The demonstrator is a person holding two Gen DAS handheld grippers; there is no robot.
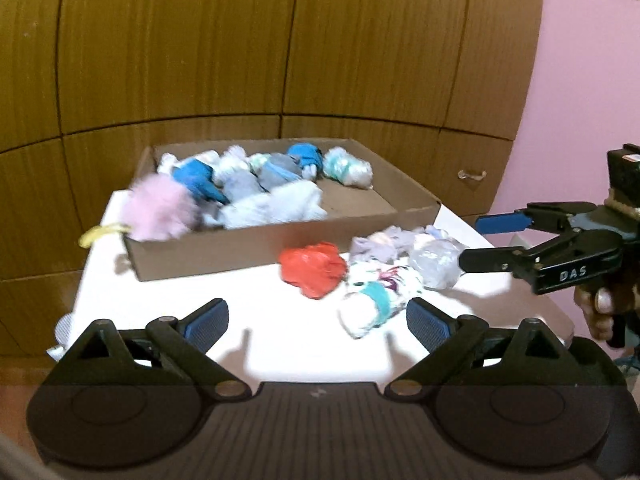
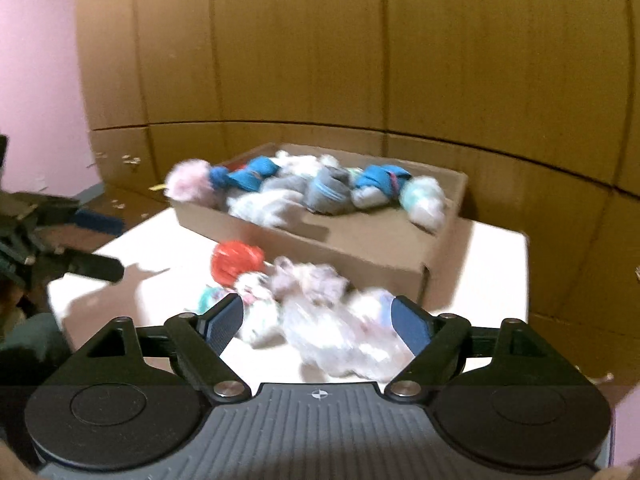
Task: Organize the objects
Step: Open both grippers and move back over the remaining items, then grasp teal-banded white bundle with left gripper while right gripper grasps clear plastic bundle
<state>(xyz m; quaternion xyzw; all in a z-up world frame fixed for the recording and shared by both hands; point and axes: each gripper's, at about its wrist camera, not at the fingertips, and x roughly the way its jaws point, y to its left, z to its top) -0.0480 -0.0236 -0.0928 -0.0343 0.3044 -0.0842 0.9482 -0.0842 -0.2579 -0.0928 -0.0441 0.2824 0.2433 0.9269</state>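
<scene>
The left gripper (image 1: pixel 318 322) hangs over the white surface (image 1: pixel 256 308), fingers (image 1: pixel 208 320) spread wide with nothing between them. The right gripper (image 2: pixel 318 320) – fingers apart too – frames a pale bundle (image 2: pixel 340 336) without pressing it. Past that lie a red bundle (image 1: pixel 314 268) and more rolled bundles, then the box (image 1: pixel 248 246) – full of bundles.

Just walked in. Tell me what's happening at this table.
A person holding a two-finger tool in each hand is sorting rolled-up socks into a shallow cardboard box on a white table. The box already holds a row of blue, grey and white bundles and a fluffy pink pompom. A red bundle and a few pale ones remain on the table. The left tool is open and empty; the right tool is open around a pale bundle.
</scene>
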